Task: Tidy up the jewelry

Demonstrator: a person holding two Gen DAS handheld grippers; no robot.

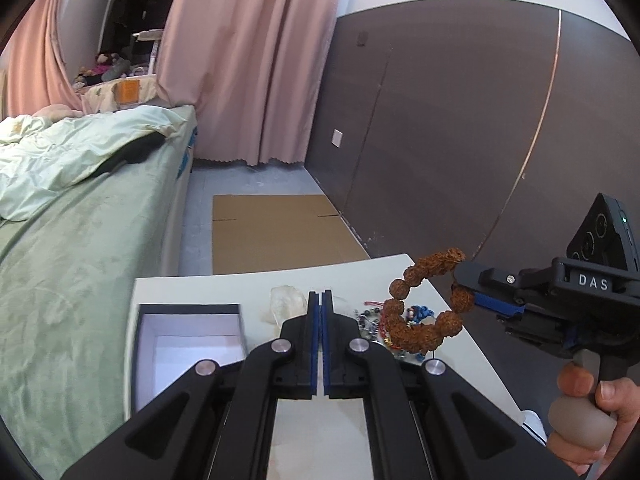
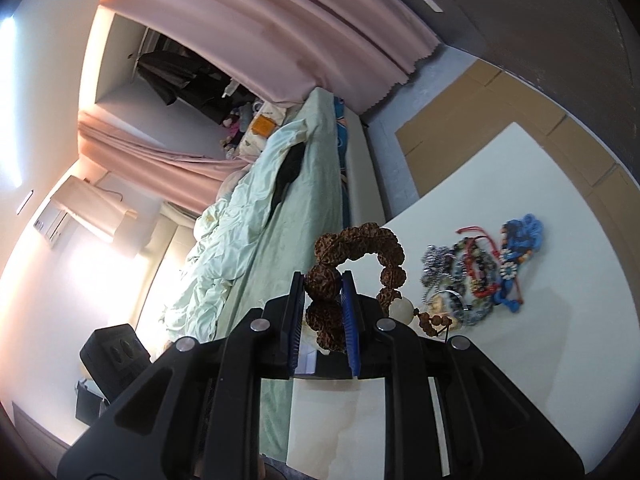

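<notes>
My right gripper [image 2: 323, 280] is shut on a brown seed-bead bracelet [image 2: 360, 252] and holds it in the air above the white table [image 2: 560, 208]. In the left wrist view the bracelet [image 1: 424, 304] hangs from the right gripper [image 1: 460, 272] at the right. A pile of mixed jewelry [image 2: 480, 272] lies on the table; it also shows in the left wrist view [image 1: 380, 320]. My left gripper [image 1: 320, 300] is shut and empty over the table. An open dark box with white lining [image 1: 188, 340] stands at the left.
A crumpled clear plastic bag [image 1: 284, 300] lies beyond my left fingers. A bed with green bedding [image 1: 80, 208] runs along the table's left side. Flat cardboard [image 1: 272, 232] lies on the floor beyond the table. A dark wall [image 1: 440, 120] is behind.
</notes>
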